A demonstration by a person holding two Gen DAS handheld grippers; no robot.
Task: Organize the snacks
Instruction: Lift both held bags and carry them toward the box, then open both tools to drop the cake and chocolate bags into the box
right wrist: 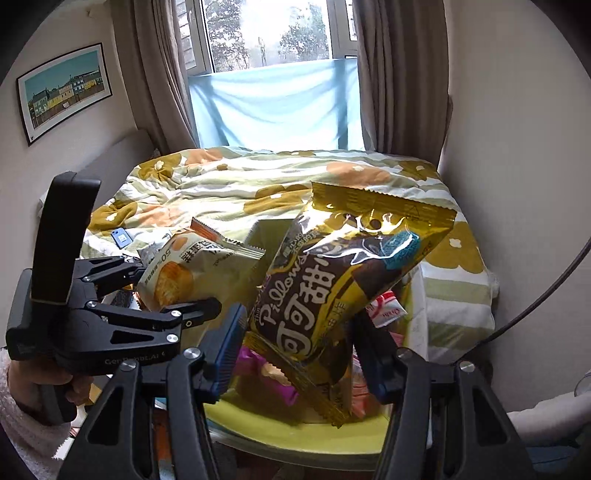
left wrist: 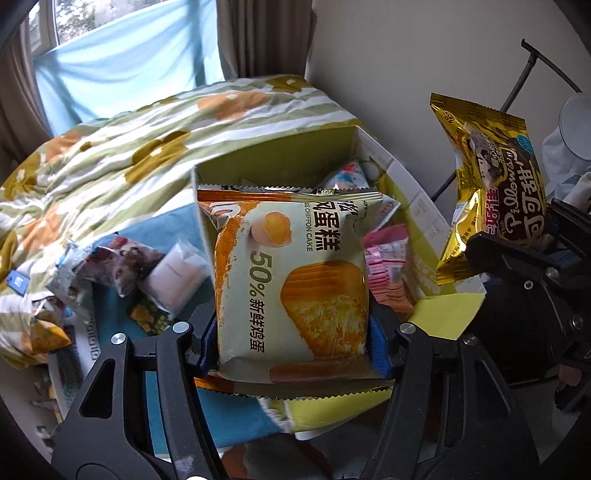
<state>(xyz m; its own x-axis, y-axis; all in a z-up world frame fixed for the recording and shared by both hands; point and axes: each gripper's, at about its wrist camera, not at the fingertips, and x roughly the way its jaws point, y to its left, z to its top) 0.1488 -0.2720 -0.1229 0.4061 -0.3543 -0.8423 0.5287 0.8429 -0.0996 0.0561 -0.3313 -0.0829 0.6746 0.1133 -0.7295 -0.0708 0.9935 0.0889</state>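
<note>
Bed: 1 box, 2 held pkts.

Dim window backlight, fisheye-warped edges

Ahead of you a window lets in pale daylight, with trees outside. A light blue cloth covers its lower part, and brown-grey curtains hang at both sides. Below it stands a bed under a rumpled quilt of green stripes and mustard and orange flowers. The walls are plain off-white; a framed picture of coloured houses hangs on your left.
</note>
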